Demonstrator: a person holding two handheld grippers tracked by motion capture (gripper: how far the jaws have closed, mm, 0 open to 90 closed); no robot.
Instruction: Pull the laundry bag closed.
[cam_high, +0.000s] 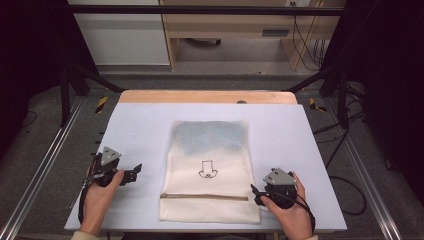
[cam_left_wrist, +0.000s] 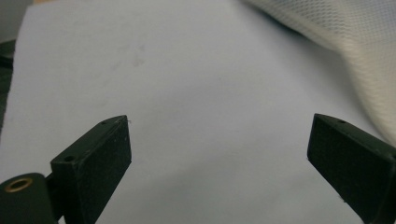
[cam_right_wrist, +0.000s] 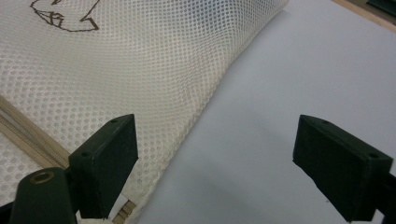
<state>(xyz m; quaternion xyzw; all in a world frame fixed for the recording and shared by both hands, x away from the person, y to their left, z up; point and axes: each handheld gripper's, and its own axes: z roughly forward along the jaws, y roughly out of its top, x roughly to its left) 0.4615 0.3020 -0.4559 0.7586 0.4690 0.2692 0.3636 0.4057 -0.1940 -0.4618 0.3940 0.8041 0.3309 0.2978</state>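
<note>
Right gripper (cam_high: 258, 194), jaws spread, sits just beside mesh bag's (cam_high: 209, 170) right edge, nearer than left gripper (cam_high: 134, 172), also spread.

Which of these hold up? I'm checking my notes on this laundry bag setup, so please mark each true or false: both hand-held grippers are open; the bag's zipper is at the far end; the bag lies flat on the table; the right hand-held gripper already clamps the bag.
1. Both the left hand-held gripper and the right hand-held gripper are open. True.
2. The zipper runs across the far end. False: it crosses the near end.
3. The mesh bag lies flat on the table. True.
4. The right hand-held gripper clamps the bag. False: its jaws stand apart at the bag's edge.
</note>
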